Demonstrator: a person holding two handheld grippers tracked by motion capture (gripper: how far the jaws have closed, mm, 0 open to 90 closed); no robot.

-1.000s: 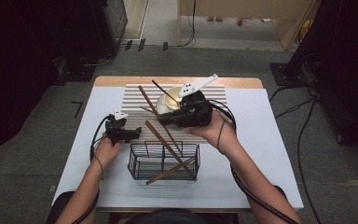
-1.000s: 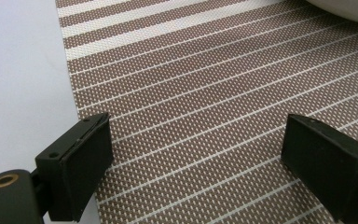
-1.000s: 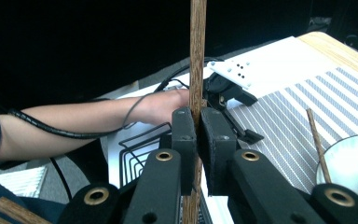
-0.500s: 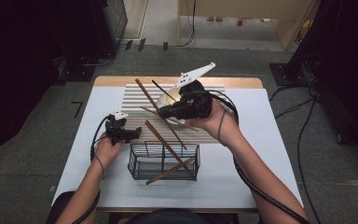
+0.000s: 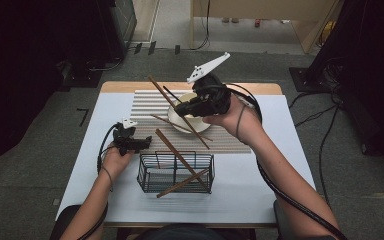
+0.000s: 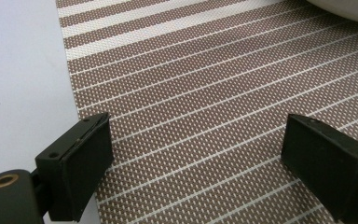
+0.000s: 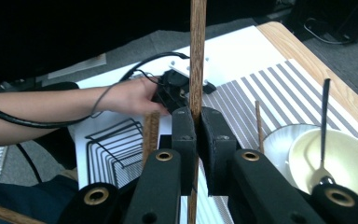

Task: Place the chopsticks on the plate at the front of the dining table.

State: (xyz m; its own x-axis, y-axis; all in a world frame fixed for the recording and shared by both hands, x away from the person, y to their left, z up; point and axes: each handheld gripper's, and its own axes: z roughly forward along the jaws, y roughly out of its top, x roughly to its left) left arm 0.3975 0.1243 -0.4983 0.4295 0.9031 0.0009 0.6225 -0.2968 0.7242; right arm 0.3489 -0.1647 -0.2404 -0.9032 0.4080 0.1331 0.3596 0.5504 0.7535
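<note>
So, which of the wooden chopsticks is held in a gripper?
The long chopstick slanting in front of the bowl: the right gripper is shut on it. Two others lean in the wire basket, and one lies on the striped mat.

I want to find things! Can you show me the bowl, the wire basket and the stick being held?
bowl [image 5: 180,121], high view, on its white front rim.
wire basket [image 5: 150,175], high view, on its left wall.
stick [image 7: 197,51], right gripper view, on the wooden shaft above the fingers.
</note>
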